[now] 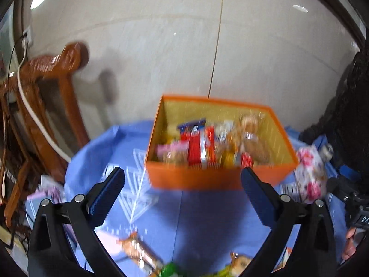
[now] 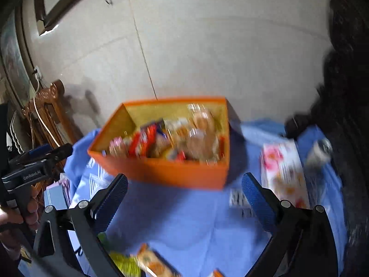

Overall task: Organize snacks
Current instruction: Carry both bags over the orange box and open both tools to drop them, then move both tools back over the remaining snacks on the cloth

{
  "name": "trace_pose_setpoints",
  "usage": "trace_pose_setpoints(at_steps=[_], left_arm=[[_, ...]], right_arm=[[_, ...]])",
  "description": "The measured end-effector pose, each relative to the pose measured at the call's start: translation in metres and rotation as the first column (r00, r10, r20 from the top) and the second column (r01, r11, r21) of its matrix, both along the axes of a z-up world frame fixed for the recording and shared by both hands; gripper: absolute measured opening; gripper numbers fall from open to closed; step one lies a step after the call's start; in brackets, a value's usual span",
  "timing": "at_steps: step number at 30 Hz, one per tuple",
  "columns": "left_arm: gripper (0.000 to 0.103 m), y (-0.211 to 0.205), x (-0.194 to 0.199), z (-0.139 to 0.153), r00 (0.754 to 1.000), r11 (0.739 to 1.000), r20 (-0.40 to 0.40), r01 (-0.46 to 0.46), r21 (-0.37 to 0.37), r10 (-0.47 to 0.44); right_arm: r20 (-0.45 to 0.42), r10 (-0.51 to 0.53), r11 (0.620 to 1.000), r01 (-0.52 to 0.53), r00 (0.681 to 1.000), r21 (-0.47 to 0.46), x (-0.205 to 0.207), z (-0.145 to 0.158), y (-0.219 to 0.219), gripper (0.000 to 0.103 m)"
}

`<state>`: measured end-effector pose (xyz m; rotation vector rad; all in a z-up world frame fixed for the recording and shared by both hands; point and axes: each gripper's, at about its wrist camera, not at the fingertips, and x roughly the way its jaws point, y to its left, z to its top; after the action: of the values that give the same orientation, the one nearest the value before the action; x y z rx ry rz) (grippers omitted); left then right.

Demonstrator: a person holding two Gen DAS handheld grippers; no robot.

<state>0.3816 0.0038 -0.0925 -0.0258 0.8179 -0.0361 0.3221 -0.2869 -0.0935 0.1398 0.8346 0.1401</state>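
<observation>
An orange box [image 1: 196, 180] with a yellow lining stands on the blue tablecloth and holds several snack packets [image 1: 198, 147]. It also shows in the right wrist view [image 2: 175, 173]. My left gripper [image 1: 183, 177] is open and empty, held above the cloth in front of the box. My right gripper [image 2: 184, 184] is open and empty, also in front of the box. Loose snack packets lie near the front edge: an orange packet [image 2: 152, 260], a green packet [image 2: 124, 263] and an orange packet [image 1: 136, 249]. Both views are motion blurred.
A pink-and-white floral box [image 2: 283, 173] lies right of the orange box, also in the left wrist view [image 1: 309, 173]. A wooden chair [image 1: 53, 106] stands at the left by the wall. The left gripper's body [image 2: 30, 168] shows in the right wrist view.
</observation>
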Motion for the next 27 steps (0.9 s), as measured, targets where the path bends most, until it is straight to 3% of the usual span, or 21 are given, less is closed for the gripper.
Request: trace_pose_setpoints(at_steps=[6,10,14,20,23,27], left_arm=[[0.099,0.014,-0.056,-0.023,0.999,1.000,-0.046,0.020,-0.016,-0.021],[0.099,0.025,-0.089,-0.025,0.998,0.999,-0.038,0.050,-0.001,-0.050],[0.099,0.044,-0.115,-0.030,0.998,0.998,-0.045,0.054,0.010,-0.054],[0.099,0.069,-0.143,-0.051,0.994,1.000,-0.109,0.011,0.012,-0.009],[0.099,0.077,-0.149,-0.061,0.990,1.000,-0.142,-0.012,0.017,0.015],[0.099,0.086,-0.150,-0.069,0.986,0.999,-0.164,-0.038,0.016,0.040]], right_arm=[[-0.109,-0.006,0.999,0.010,0.994,0.037,-0.057,-0.039,0.003,0.100],[-0.174,0.082,0.995,-0.071,0.981,0.066,-0.089,-0.065,0.021,0.100],[-0.229,0.170,0.985,-0.171,0.958,0.016,-0.110,-0.093,0.043,0.100],[-0.280,0.248,0.963,-0.267,0.928,-0.034,-0.096,-0.123,0.068,0.099],[-0.311,0.277,0.948,-0.312,0.909,-0.069,-0.081,-0.140,0.079,0.087],[-0.358,0.307,0.928,-0.361,0.882,-0.095,-0.066,-0.159,0.086,0.082]])
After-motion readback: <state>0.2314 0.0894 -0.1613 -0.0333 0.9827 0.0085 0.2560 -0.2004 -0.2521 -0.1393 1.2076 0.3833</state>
